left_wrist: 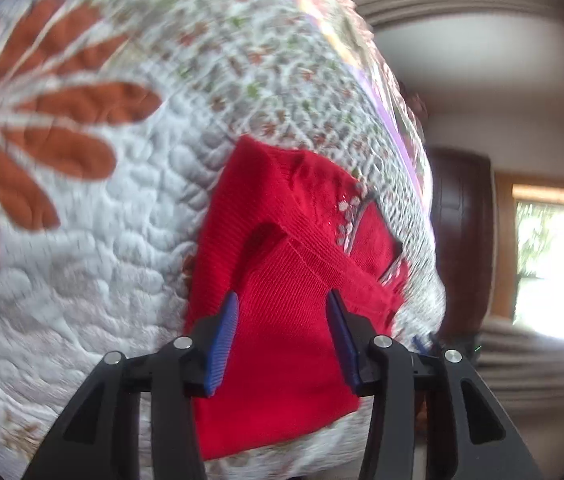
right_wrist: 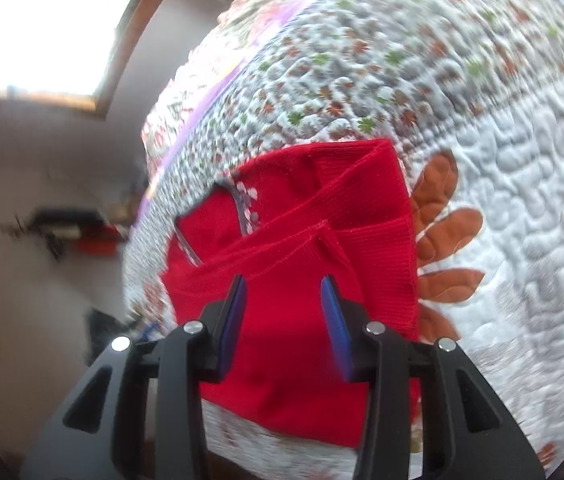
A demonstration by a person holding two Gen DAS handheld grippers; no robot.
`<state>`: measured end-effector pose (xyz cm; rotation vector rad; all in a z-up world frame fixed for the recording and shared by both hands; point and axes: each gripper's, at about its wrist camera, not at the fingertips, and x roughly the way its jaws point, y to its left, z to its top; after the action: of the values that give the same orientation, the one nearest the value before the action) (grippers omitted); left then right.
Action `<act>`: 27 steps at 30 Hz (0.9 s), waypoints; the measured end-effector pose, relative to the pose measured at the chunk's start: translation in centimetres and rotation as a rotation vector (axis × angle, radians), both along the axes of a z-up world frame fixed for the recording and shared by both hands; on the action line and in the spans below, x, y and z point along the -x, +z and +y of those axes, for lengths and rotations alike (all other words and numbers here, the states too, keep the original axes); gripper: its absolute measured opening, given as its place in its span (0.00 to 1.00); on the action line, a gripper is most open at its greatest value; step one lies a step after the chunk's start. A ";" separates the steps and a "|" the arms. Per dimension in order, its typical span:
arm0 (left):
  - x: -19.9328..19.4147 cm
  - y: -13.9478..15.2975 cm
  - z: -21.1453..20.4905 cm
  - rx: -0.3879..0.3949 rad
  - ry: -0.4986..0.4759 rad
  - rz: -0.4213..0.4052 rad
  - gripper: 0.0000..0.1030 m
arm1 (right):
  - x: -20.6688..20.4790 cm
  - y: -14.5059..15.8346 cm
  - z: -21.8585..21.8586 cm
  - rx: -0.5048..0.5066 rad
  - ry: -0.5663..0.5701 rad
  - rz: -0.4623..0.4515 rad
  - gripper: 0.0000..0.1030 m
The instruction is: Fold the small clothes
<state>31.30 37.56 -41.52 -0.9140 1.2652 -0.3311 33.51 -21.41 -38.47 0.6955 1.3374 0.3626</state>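
Red sweater (left_wrist: 282, 280): one, folded, lower centre on quilt (left_wrist: 102, 240). Left gripper (left_wrist: 282, 304) and right gripper (right_wrist: 284, 288) both spread, empty. Quilt bare upper left.

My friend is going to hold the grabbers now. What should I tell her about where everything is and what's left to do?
Left gripper: open, empty, above the near part of the red sweater.
Right gripper: open, empty, above the same sweater.
The sweater lies on the flowered quilt, near its edge.
Done: both sleeves look folded in across the body, making a narrow bundle; the patterned neckline is at the far end.
Left: probably one more fold, near hem up toward the neckline, then smooth it flat. Nothing is gripped yet, so she must grasp the hem first.
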 end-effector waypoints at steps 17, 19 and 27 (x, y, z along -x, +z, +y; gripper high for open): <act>-4.3 -3.5 -5.7 -0.196 -0.204 0.008 0.42 | -1.5 -4.5 4.2 0.255 0.227 -0.034 0.38; -4.3 -3.3 -5.9 -0.220 -0.208 0.006 0.22 | -1.5 -4.6 4.2 0.248 0.228 -0.034 0.24; -4.2 -1.6 -7.0 -0.256 -0.215 -0.038 0.03 | -1.1 -3.3 4.4 0.215 0.207 -0.064 0.00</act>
<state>35.46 30.54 -43.12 -0.5530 1.3383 -0.3446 34.60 -16.97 -41.80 0.3644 1.3678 0.3961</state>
